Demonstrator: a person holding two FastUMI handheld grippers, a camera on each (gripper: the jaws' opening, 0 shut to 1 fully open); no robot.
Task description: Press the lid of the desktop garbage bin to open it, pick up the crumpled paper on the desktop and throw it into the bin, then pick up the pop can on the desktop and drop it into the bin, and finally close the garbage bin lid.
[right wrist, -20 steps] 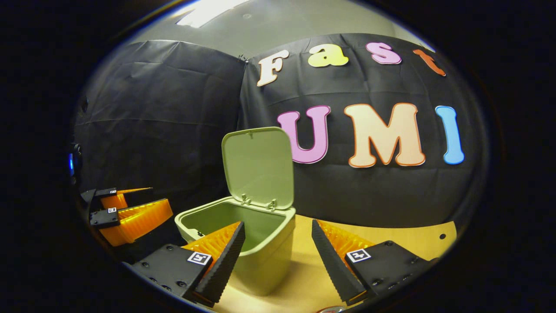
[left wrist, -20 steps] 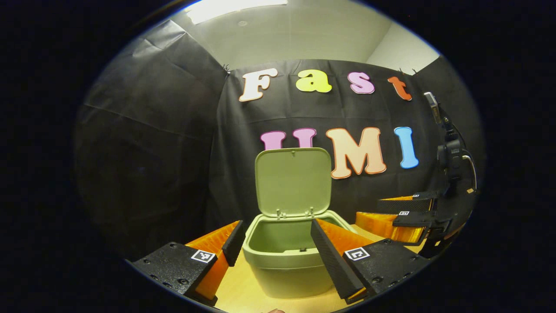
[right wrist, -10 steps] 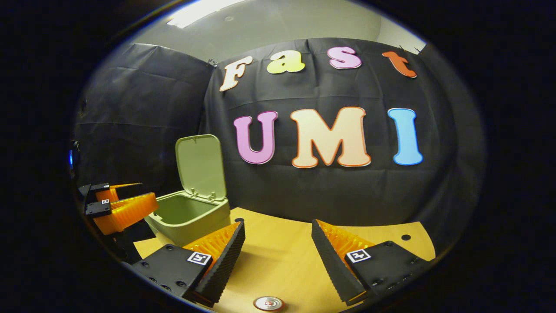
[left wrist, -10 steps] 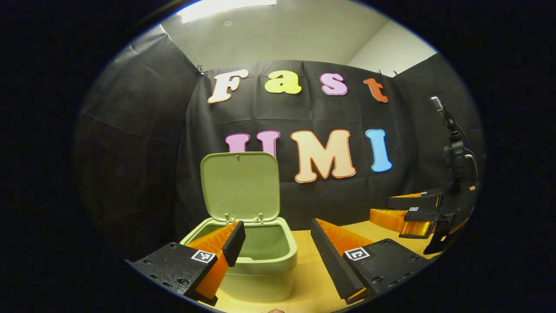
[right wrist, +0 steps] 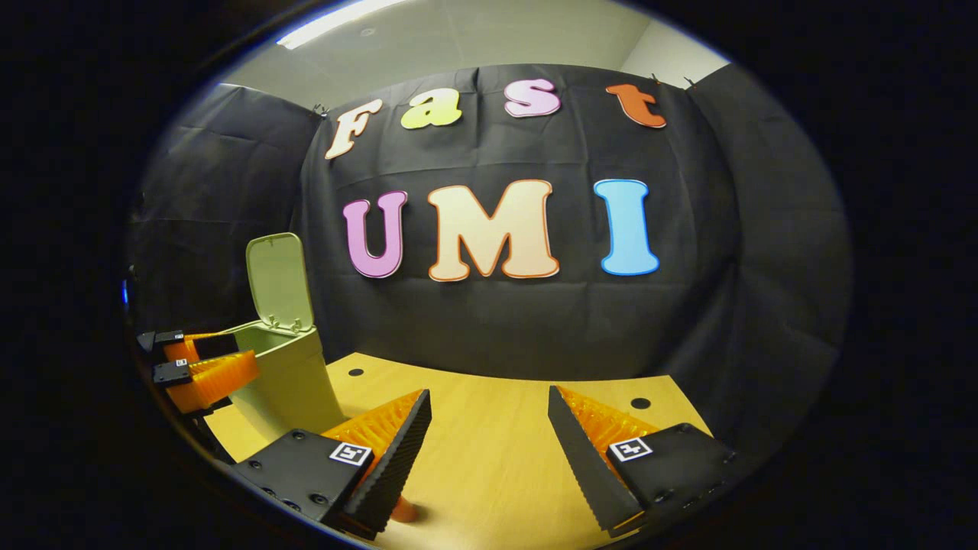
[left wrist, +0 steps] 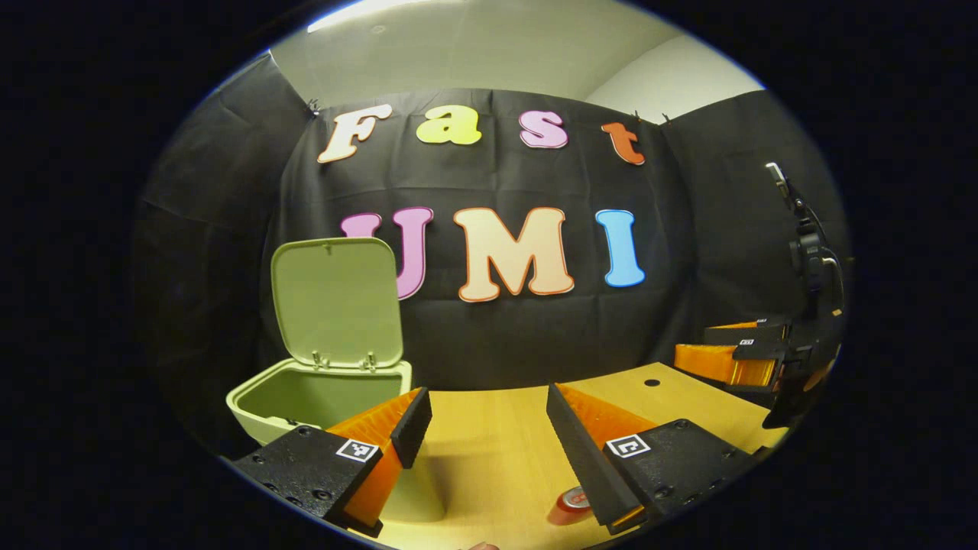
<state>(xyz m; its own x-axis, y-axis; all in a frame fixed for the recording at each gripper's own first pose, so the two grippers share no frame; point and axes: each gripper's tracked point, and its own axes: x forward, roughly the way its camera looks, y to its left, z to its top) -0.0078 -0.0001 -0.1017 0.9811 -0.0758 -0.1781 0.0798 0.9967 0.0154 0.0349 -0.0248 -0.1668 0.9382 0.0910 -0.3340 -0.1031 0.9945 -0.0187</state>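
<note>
Both views swung right since 1 s ago, bin (left wrist: 306,393) now at left, lid (left wrist: 336,302) up. Right gripper (right wrist: 489,428) fingers apart, empty; left gripper (left wrist: 489,424) likewise. Pop can (left wrist: 571,506) on desk (left wrist: 489,428) by left gripper's finger: light, thin-walled, slick, so grip mid-body gently

You get a dim booth, lit by a ceiling strip (left wrist: 367,14) at 11 o'clock; edges bend strongly.

Black cloth (right wrist: 497,321) hangs as the booth's wall on the back and both sides, creased in places. Above it runs a pale ceiling (left wrist: 474,46) with a bright strip light (right wrist: 336,21). The light wooden worktop (right wrist: 497,451) has small round holes near its far edge.
</note>
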